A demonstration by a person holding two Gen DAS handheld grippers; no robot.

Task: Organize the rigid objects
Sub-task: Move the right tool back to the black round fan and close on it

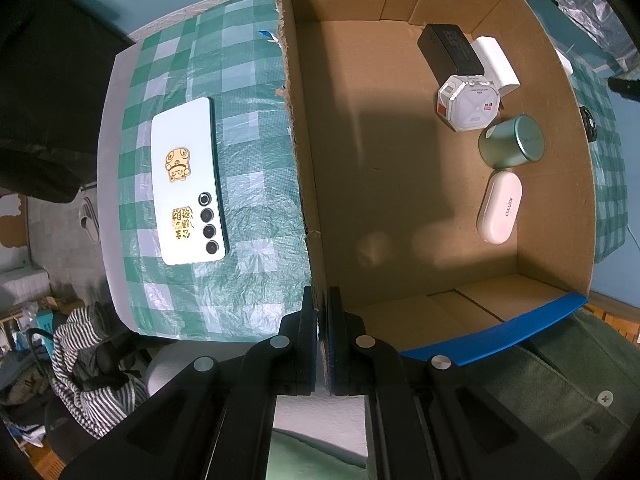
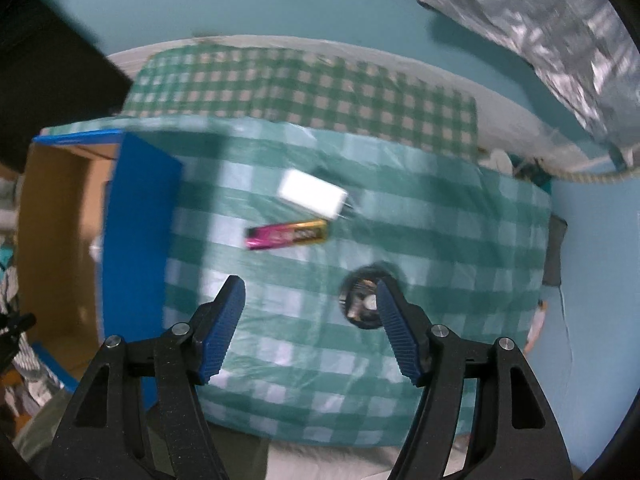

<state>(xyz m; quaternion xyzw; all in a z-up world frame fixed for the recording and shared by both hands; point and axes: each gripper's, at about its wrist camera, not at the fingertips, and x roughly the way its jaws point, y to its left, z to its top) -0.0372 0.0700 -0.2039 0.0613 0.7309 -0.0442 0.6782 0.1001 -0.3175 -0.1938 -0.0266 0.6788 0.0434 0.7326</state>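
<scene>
A table under a green checked cloth (image 2: 360, 208) fills both views, with a blue wall behind it. In the left wrist view an open cardboard box (image 1: 400, 200) takes the right half of the frame. The left gripper (image 1: 322, 308) has its jaws pressed together on the box's wall at the lower centre, probably to keep the box from sliding while things are dropped in.

Five things already lie in the box, grouped at the upper right: one black block (image 1: 450, 54), one white block (image 1: 496, 62), one octagonal pack (image 1: 470, 104), one green tin (image 1: 512, 142) and one white case (image 1: 500, 208). One phone (image 1: 186, 182) lies face down on the cloth at the left, outside the box.

In the right wrist view, which is blurred, three things wait on the cloth: one white charger (image 2: 312, 194), one pink and gold stick (image 2: 286, 234) and one dark round thing (image 2: 362, 300), perhaps a small reel. The right gripper (image 2: 310, 300) has its jaws spread with only cloth between them.
</scene>
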